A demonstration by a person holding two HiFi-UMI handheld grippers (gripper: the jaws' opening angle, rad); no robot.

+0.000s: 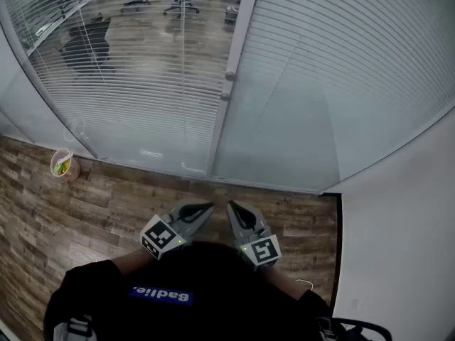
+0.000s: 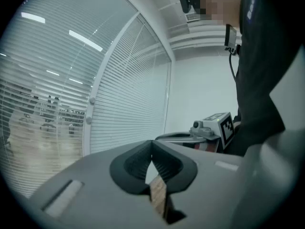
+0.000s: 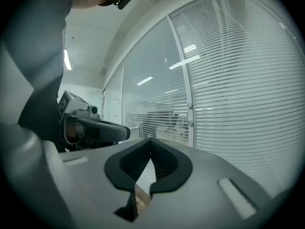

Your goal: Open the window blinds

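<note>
White slatted blinds hang inside a glass wall ahead. The left blind (image 1: 128, 69) has its slats turned so an office shows through; the right blind (image 1: 341, 69) is turned closed and looks solid. Between them runs a white frame post (image 1: 238, 41) carrying two small knobs (image 1: 229, 75). My left gripper (image 1: 207, 208) and right gripper (image 1: 231, 206) are held side by side low over the wooden floor, well short of the glass. Both are shut with nothing between the jaws, as the left gripper view (image 2: 151, 144) and the right gripper view (image 3: 150, 140) show.
A small cup (image 1: 62, 165) with something green in it stands on the wooden floor at the foot of the left pane. A white wall (image 1: 398, 247) closes off the right side. Thin cords (image 1: 185, 62) hang down in front of the left blind.
</note>
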